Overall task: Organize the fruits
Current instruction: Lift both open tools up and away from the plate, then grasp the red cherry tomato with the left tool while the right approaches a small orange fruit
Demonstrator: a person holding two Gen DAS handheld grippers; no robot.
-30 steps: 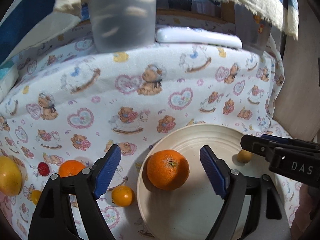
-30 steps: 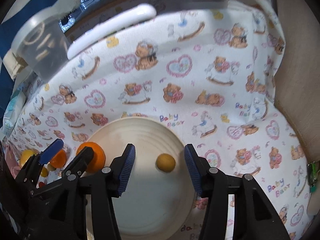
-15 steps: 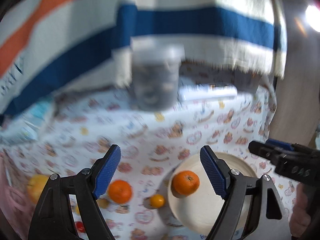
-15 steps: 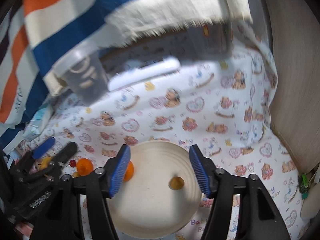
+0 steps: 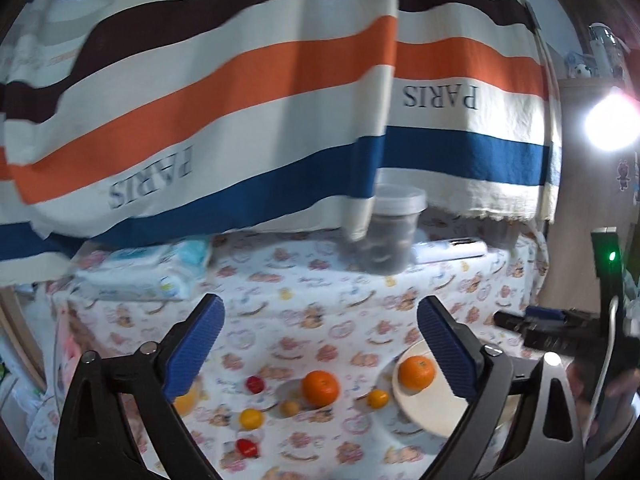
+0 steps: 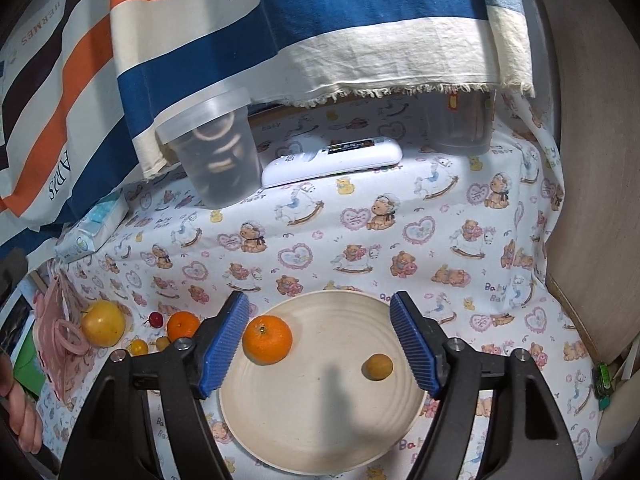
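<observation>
Left gripper [image 5: 320, 340] wide open, empty, high above table. Right gripper [image 6: 320, 344] wide open, empty, above plate [image 6: 320, 440].

Orange [image 6: 267, 340] at plate's left rim, small yellow fruit [image 6: 377, 366] near right rim.

Second orange [image 6: 183, 326], grapefruit [image 6: 103, 322], cherry [image 6: 156, 319] loose on cloth toward table's left edge.

Risk: round fruit may roll off the edge if nudged; left view blurred, so misjudged reach likely.
</observation>
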